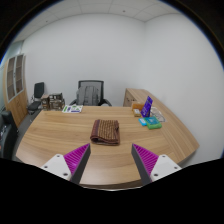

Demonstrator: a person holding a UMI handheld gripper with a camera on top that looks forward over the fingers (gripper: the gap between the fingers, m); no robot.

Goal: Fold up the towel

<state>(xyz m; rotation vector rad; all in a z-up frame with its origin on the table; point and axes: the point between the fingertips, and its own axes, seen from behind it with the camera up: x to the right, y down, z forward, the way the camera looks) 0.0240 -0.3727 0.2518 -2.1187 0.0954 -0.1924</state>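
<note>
While you hold the hand-held gripper point(111, 163) above the near edge of the broad, curved, light wood-grain tabletop point(60, 135), its two fingers stand wide apart with nothing between them, and each finger shows a ribbed magenta pad point(78, 157) on its inner face, the ridges running across it in fine lines. Ahead of the fingers and well apart from them, the brown, soft-looking folded towel point(105, 131) lies flat on the tabletop as a rough rectangle, its surface rumpled with shallow lengthwise creases and its edges slightly uneven. You are not touching it. Beyond the towel, behind the far side of the tabletop, stands a dark office chair with a mesh-like back point(91, 93). To the right of the towel, near the tabletop's curved right rim, you can see a small cluster of things: a teal, shallow tray-like object point(151, 123) and an upright purple object point(147, 106) just behind it, though what they are made of is too small to tell. At the far left of the tabletop sit a flat, pale printed item point(73, 108) and some dark objects point(51, 102) that cannot be made out. A tall wooden cabinet with shelves point(16, 88) stands against the left wall, and the plain white walls point(120, 55) meet in a corner behind the chair.
</note>
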